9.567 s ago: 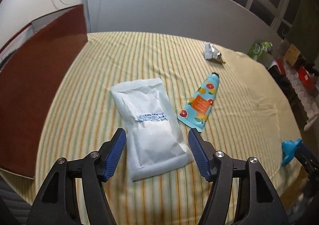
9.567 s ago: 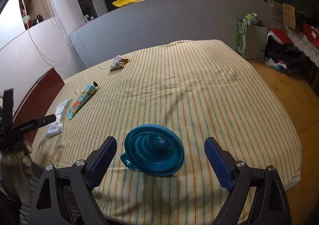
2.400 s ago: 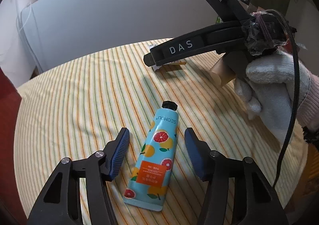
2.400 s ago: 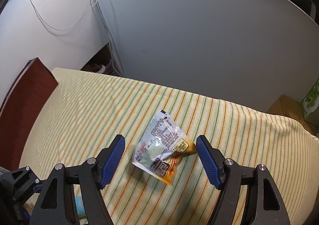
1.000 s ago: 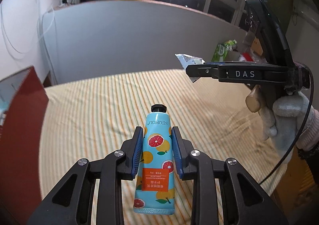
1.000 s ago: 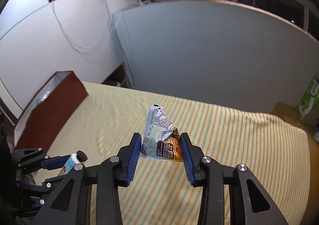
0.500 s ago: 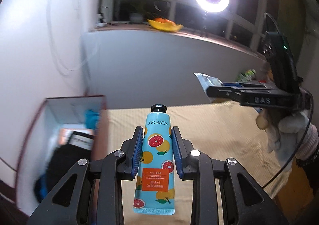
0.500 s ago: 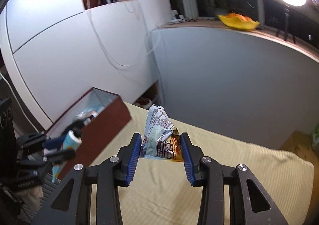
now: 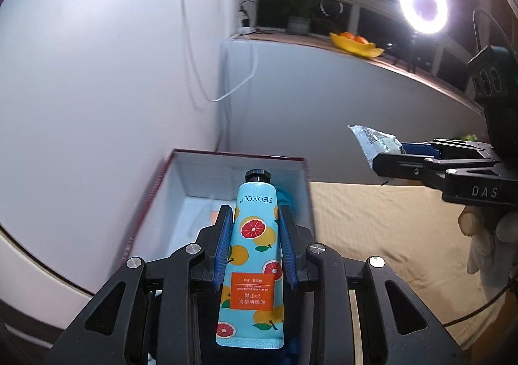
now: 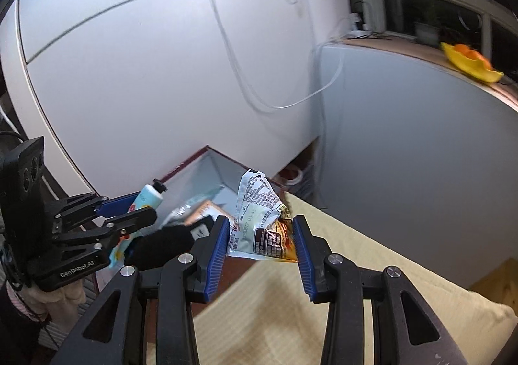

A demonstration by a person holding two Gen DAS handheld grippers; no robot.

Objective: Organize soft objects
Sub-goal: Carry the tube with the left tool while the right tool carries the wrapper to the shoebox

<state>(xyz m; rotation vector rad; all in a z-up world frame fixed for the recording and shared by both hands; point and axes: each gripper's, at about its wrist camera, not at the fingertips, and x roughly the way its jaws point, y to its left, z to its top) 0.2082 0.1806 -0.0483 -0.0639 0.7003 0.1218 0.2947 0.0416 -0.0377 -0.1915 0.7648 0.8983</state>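
Observation:
My left gripper [image 9: 255,219] is shut on a light-blue hand cream tube [image 9: 254,255] with grapefruit prints and a black cap, held above the open dark-red box [image 9: 304,183]. It also shows in the right wrist view [image 10: 147,198]. My right gripper [image 10: 259,229] is shut on a crinkled silver snack packet [image 10: 259,219], held in the air near the box's right edge [image 10: 191,161]. The packet also shows in the left wrist view [image 9: 372,141], right of the box.
The box has a white inside and holds a black soft item [image 10: 162,243], a blue item [image 9: 286,200] and packets. The striped yellow cloth [image 9: 372,222] covers the table right of it. White walls with a hanging cable [image 10: 275,103] stand behind.
Both grippers have swung left toward the box with their loads. The left one with the tube now hangs over the box's opening; the packet is closer to the box.

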